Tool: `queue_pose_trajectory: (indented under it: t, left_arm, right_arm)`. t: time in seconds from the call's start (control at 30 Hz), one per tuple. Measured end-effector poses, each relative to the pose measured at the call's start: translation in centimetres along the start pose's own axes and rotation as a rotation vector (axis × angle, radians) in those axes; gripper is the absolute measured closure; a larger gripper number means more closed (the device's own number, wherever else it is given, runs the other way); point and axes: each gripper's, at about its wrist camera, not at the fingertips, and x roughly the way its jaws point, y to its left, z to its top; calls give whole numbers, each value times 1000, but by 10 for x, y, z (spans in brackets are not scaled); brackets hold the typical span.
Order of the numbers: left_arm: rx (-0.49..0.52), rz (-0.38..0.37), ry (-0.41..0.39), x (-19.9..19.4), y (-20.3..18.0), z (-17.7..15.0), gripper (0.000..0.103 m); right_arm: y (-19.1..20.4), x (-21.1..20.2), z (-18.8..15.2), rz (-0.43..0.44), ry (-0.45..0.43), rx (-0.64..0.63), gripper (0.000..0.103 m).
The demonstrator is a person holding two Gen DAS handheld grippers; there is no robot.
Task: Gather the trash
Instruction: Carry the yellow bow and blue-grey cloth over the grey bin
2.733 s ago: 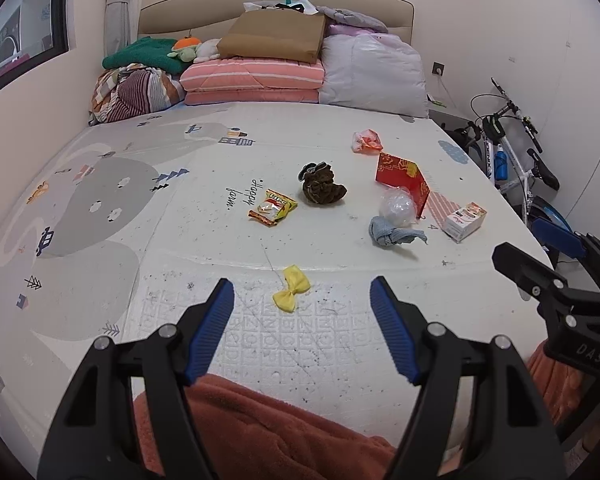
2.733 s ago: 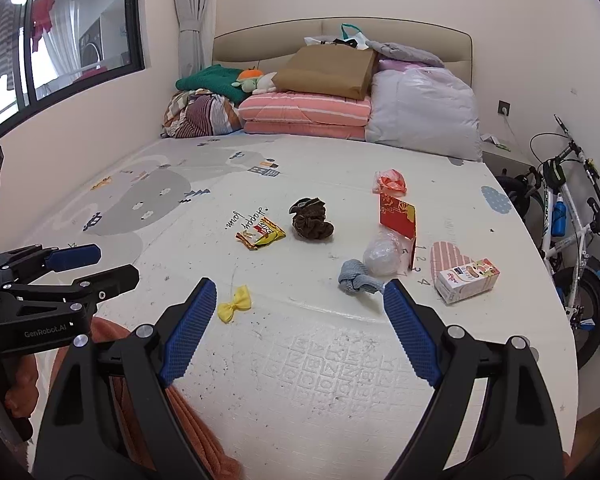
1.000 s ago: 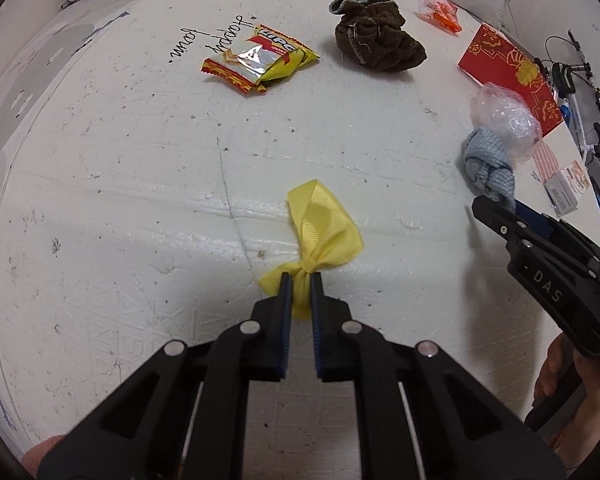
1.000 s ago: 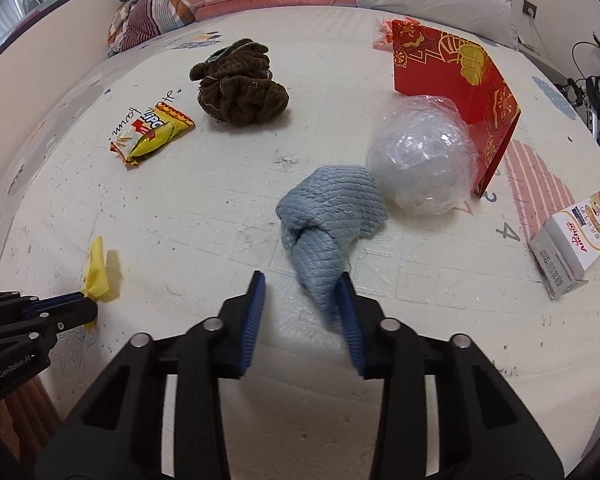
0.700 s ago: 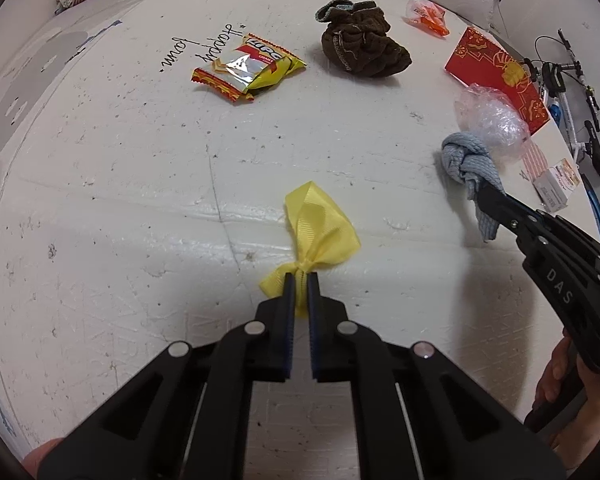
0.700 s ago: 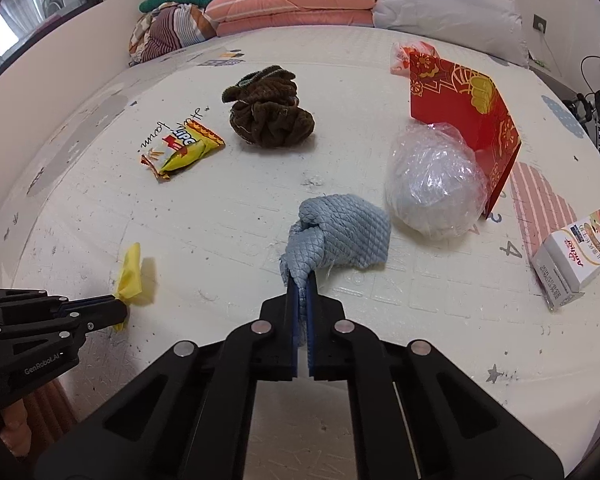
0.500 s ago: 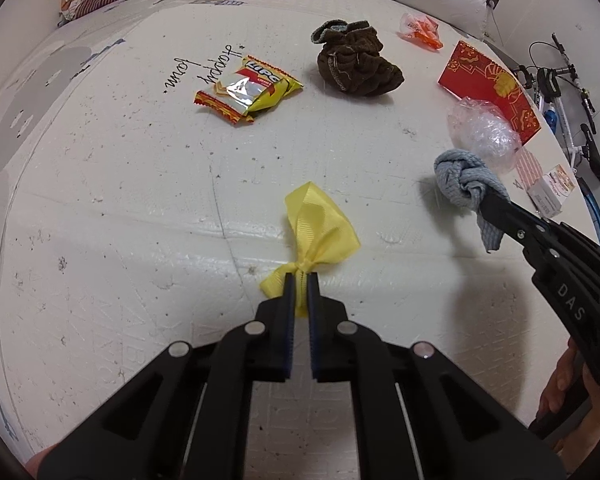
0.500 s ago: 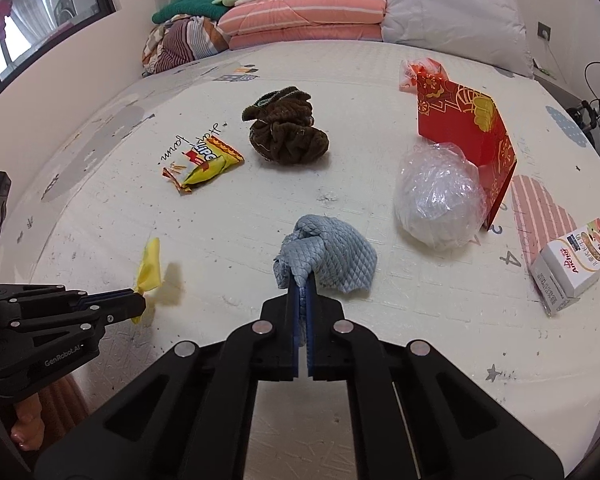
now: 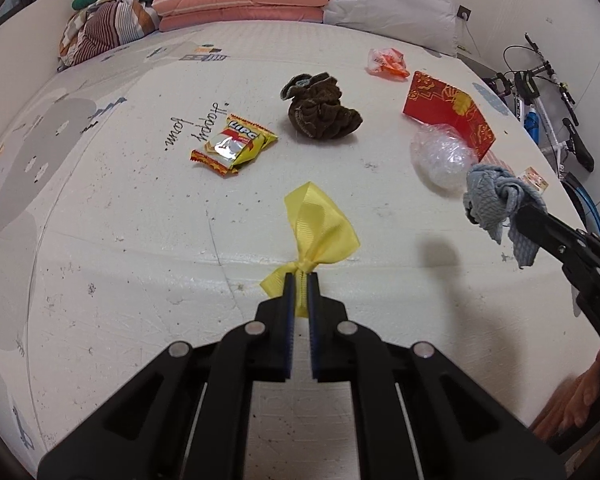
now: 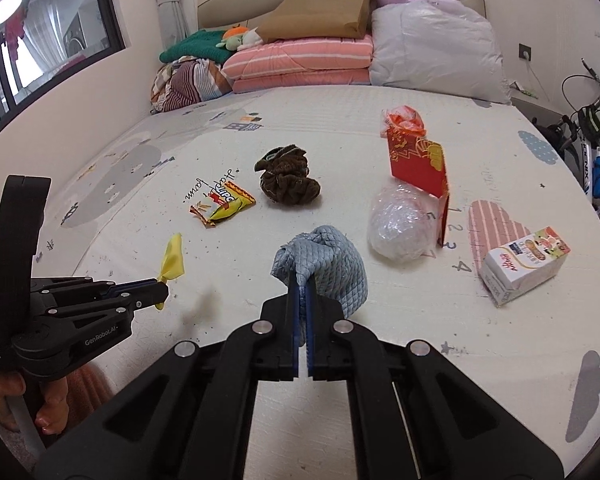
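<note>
Left gripper clamped on yellow ribbon bow at knot; right gripper clamped on grey cloth, both clear of mat.

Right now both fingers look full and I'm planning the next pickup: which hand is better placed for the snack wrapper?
Left, probably. The snack wrapper lies nearer the left gripper holding the yellow bow; the right gripper, holding the grey cloth, is farther. Either must unload first.

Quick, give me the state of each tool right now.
Left tool: shut on the yellow ribbon bow.
Right tool: shut on the grey-blue cloth.
</note>
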Motion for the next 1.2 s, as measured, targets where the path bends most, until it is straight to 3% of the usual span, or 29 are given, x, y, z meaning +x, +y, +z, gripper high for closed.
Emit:
queue_pose_trajectory:
  t: [0.2,0.47,0.73,1.0,1.2]
  left_arm:
    - [66,-54,-40,-35,-40,5,97]
    - [230,-136,-131,-85,-129,19,97]
    - [426,-270,-169,-111,-249,16,97]
    - [619,-421,-124,-105,-382,-11,96]
    - [726,-511,-96,-92,-470,-29,97]
  right_arm:
    - [-19,-57,-3,-44,-55,36,101]
    - [-73,-162,-18,-142,-186,146,101]
    - [-156,-277,-56,-348,-318,274,101]
    - [-248,-349,-117,-577,-335,417,101]
    - [-309,-359,-154,-700,-290,503,101]
